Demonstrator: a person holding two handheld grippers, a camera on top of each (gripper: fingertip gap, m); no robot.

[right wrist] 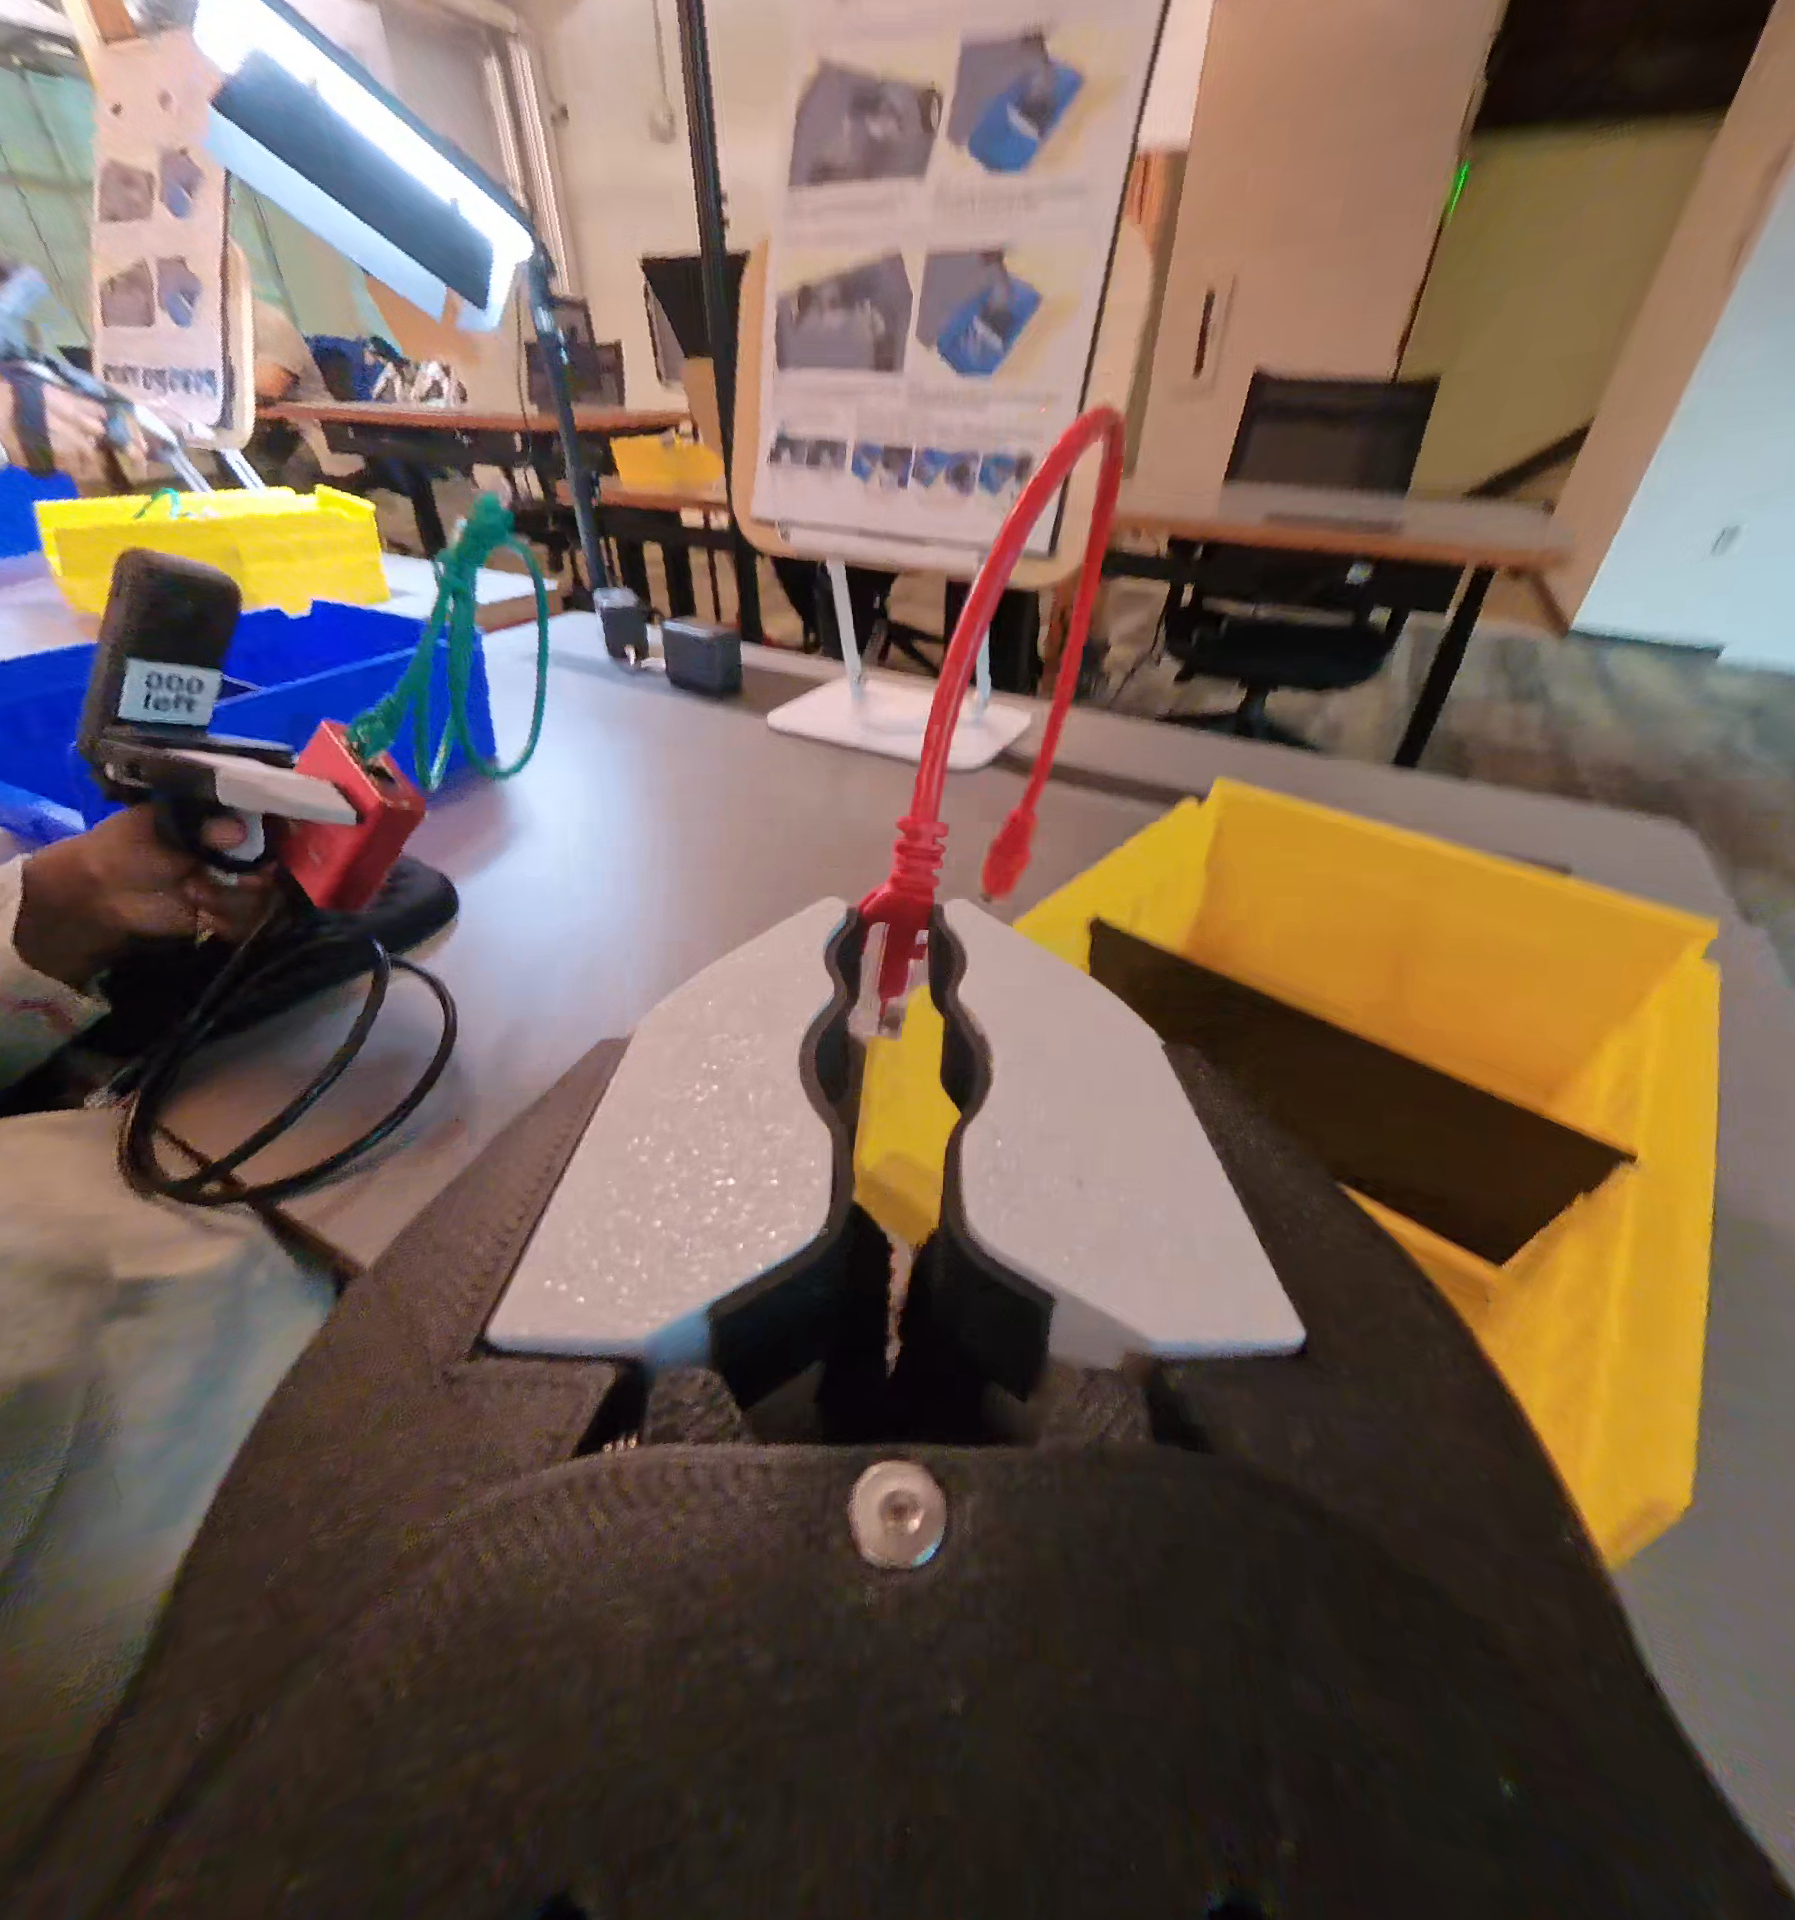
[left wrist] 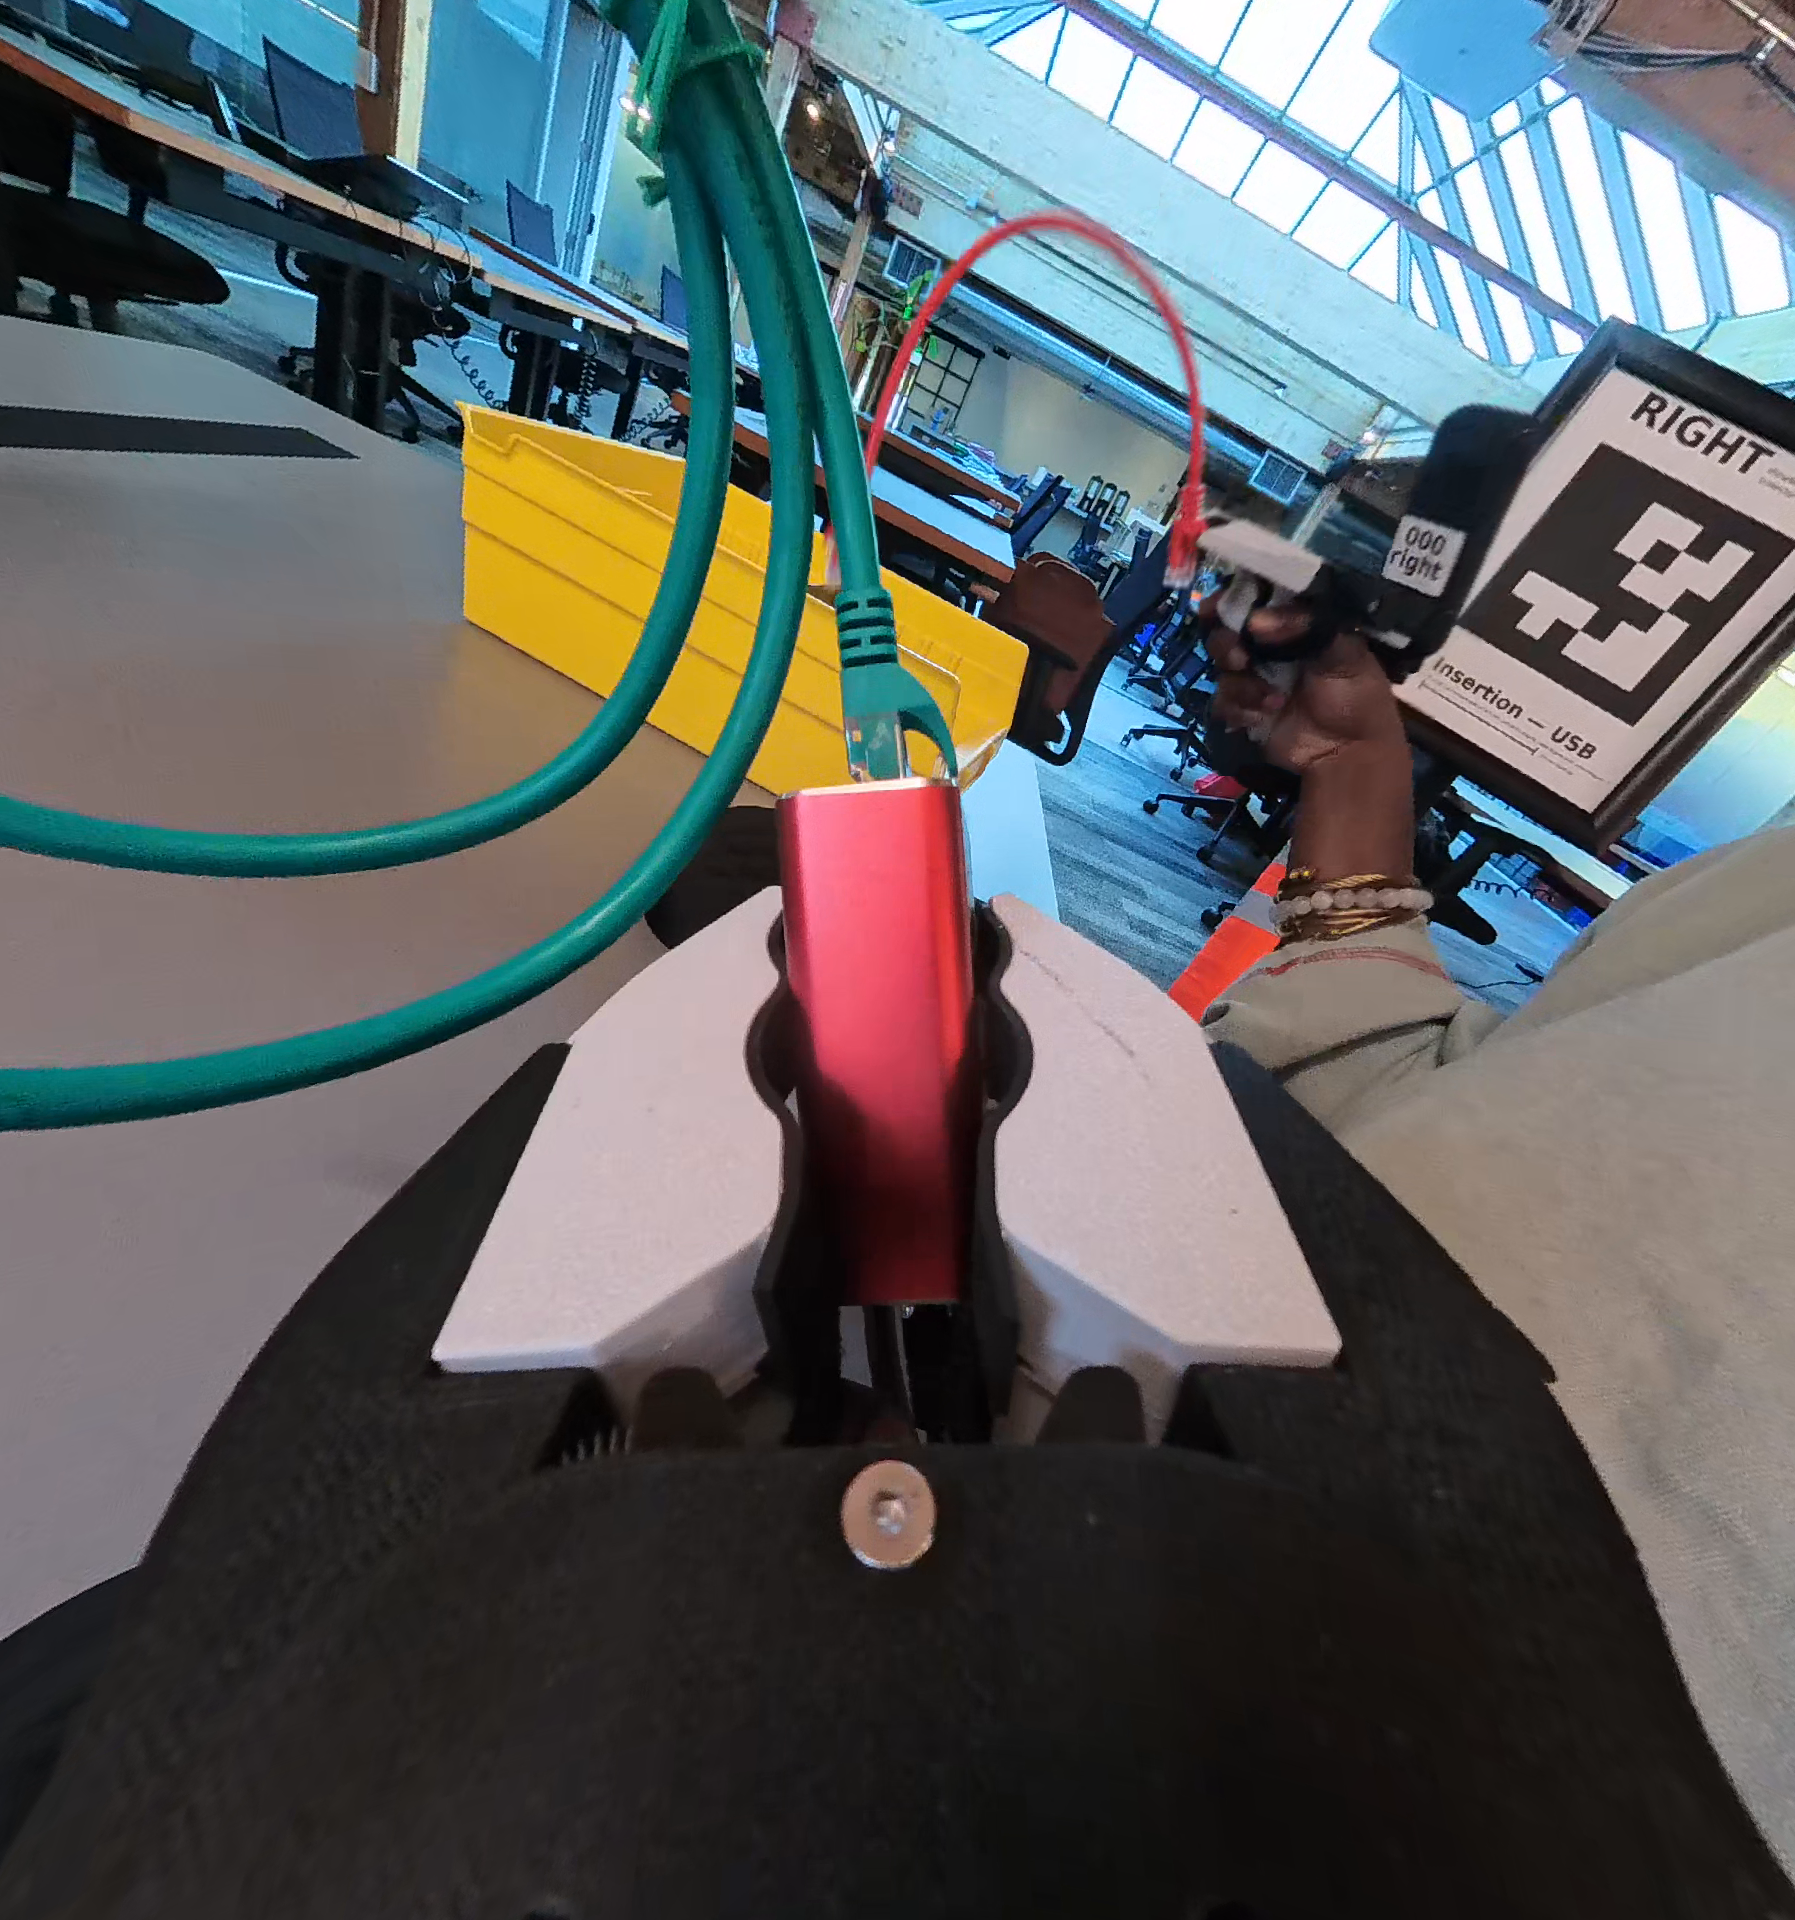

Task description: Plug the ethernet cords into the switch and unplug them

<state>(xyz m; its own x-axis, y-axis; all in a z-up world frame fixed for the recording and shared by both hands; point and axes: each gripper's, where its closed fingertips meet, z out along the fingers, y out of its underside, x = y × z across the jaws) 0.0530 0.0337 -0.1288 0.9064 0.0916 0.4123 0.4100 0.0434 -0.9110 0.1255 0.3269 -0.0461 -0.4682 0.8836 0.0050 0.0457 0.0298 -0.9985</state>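
My left gripper (left wrist: 877,914) is shut on the red switch (left wrist: 877,1039), held above the grey table. A green ethernet cord (left wrist: 768,436) has its plug (left wrist: 877,717) in the switch's far end and loops up and to the left. My right gripper (right wrist: 893,925) is shut on the plug (right wrist: 893,956) of a short red ethernet cord (right wrist: 1018,582), which arcs up with its free plug (right wrist: 1007,847) hanging. In the left wrist view the right gripper (left wrist: 1199,571) with the red cord (left wrist: 1080,239) is held up at the right. In the right wrist view the left gripper (right wrist: 337,800) holds the switch (right wrist: 358,821) at the left.
A yellow bin (left wrist: 602,582) stands on the grey table (left wrist: 197,644) behind the switch; it lies under my right gripper in the right wrist view (right wrist: 1444,987). A blue bin (right wrist: 280,665), black cables (right wrist: 280,1091) and a poster stand (right wrist: 903,717) sit on the table. About 30 cm separates my left fingertips from my right.
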